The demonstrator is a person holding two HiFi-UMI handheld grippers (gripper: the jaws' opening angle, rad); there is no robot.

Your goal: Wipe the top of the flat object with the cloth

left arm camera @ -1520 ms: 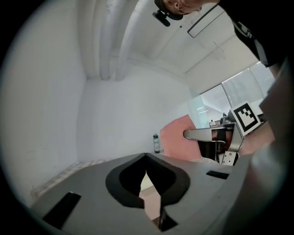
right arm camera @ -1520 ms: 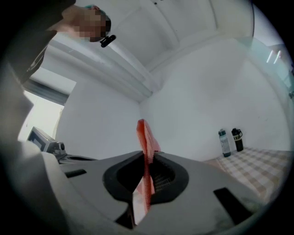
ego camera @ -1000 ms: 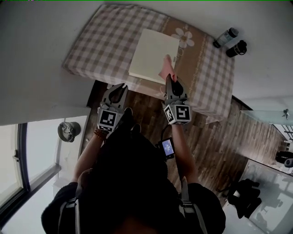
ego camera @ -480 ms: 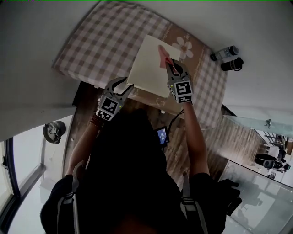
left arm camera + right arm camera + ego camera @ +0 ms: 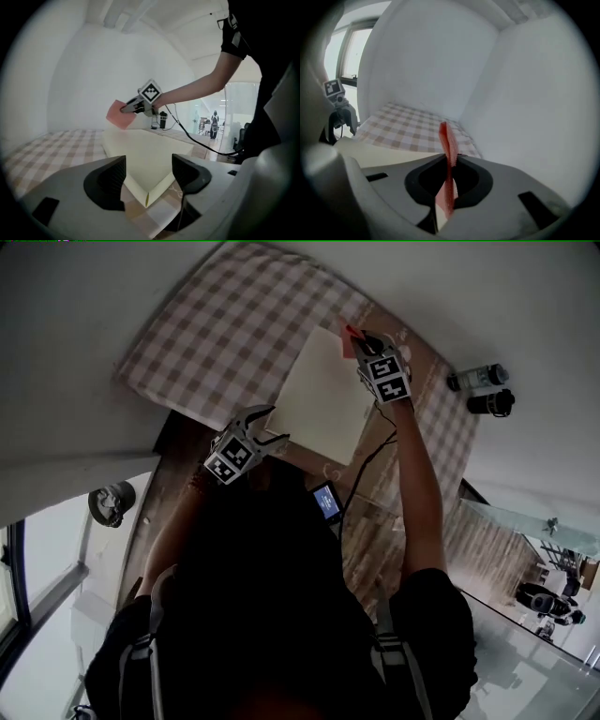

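A cream flat board (image 5: 326,397) lies on the checked tablecloth (image 5: 225,334). My right gripper (image 5: 364,339) is at the board's far edge, shut on a pink cloth (image 5: 348,343). In the right gripper view the cloth (image 5: 449,150) stands edge-on, pinched between the jaws (image 5: 449,176) above the board (image 5: 389,151). My left gripper (image 5: 277,425) is at the board's near left corner with its jaws opening. In the left gripper view that corner (image 5: 147,187) lies between the spread pads (image 5: 112,180), apart from both. The right gripper (image 5: 130,108) and cloth (image 5: 120,116) show farther off.
Two bottles (image 5: 480,379) (image 5: 492,402) stand on the table's right end, beyond the right gripper. A small lit screen (image 5: 326,502) hangs on a cable below the table edge. White walls close in behind the table, and wooden floor lies below it.
The right gripper carried the pink cloth from the board's near edge across to its far edge. The left gripper moved up to the board's near corner and its jaws spread.
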